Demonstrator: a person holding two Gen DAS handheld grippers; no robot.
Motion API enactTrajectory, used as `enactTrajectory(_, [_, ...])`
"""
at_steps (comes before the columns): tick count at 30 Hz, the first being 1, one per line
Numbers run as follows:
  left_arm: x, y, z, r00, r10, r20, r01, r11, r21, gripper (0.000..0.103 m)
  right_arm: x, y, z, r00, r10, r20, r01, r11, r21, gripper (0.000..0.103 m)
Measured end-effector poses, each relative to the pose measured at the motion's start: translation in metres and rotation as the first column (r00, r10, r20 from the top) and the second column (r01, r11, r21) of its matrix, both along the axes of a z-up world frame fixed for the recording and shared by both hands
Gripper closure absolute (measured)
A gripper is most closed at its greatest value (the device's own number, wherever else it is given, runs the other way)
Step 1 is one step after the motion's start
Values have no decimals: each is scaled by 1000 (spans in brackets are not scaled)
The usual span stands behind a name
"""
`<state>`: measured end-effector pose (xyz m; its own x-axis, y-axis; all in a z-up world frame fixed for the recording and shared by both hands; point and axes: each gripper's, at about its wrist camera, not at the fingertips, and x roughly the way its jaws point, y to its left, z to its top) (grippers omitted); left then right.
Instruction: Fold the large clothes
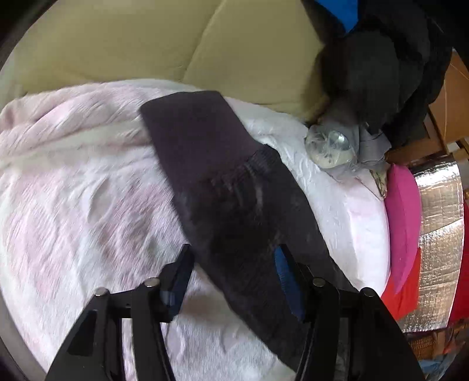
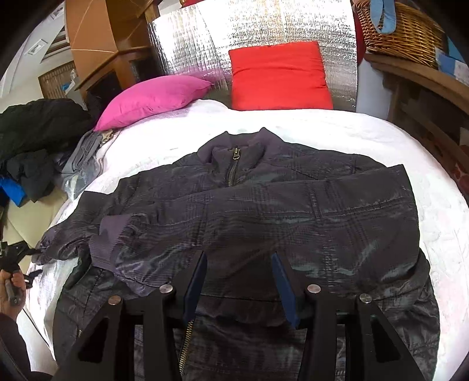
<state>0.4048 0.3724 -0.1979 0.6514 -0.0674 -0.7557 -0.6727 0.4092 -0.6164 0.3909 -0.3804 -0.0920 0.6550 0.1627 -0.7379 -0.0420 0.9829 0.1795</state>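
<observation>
A dark plaid zip jacket (image 2: 278,211) lies face up on the white bed (image 2: 351,129), collar toward the pillows, one sleeve folded across its chest. My right gripper (image 2: 239,258) is open and empty, hovering above the jacket's lower front. In the left wrist view my left gripper (image 1: 233,252) is open, its fingers on either side of the jacket's other sleeve (image 1: 222,175), which stretches away with its ribbed cuff at the far end. The left gripper also shows at the left edge of the right wrist view (image 2: 26,252), beside that sleeve's cuff (image 2: 55,243).
A pink pillow (image 2: 152,99) and a red pillow (image 2: 278,76) rest against a silver foil panel (image 2: 258,26). A pile of dark clothes (image 2: 38,132) and a plastic bag (image 1: 331,143) sit at the bed's side. A pink blanket (image 1: 73,175) covers the bed. A wicker basket (image 2: 401,29) stands on wooden shelving.
</observation>
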Motion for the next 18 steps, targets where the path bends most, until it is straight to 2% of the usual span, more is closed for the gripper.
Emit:
enactTrajectory(1, [3, 2, -4, 1000, 7, -14, -7, 1000, 3, 73, 0, -1, 0, 1000, -2, 0, 2, 1000, 0, 53])
enactTrajectory(4, [2, 5, -5, 1000, 21, -15, -21, 999, 24, 91, -2, -7, 1, 1000, -23, 4, 23, 1000, 7, 53])
enactTrajectory(6, [2, 1, 5, 1000, 24, 5, -24, 998, 49, 95, -4, -12, 3, 999, -37, 15, 36, 999, 15, 53])
enactTrajectory(9, [2, -23, 48, 999, -13, 39, 5, 982, 191, 97, -8, -23, 8, 997, -65, 32, 64, 997, 33, 53])
enactTrajectory(12, [3, -68, 99, 988, -113, 109, 69, 936, 346, 98, -10, -34, 13, 994, -98, 44, 95, 993, 65, 53])
enactTrajectory(13, [4, -96, 120, 974, -179, 138, 108, 905, 412, 98, -11, -38, 15, 993, -111, 47, 107, 991, 76, 53])
enactTrajectory(15, [6, -138, 143, 943, -288, 168, 174, 855, 489, 98, -13, -46, 18, 989, -139, 53, 133, 986, 101, 53])
enactTrajectory(17, [11, -195, 158, 886, -429, 177, 265, 781, 565, 98, -15, -53, 20, 986, -158, 54, 150, 981, 125, 53])
enactTrajectory(18, [12, -230, 164, 843, -509, 173, 322, 735, 596, 98, -16, -56, 21, 985, -164, 53, 156, 979, 135, 53])
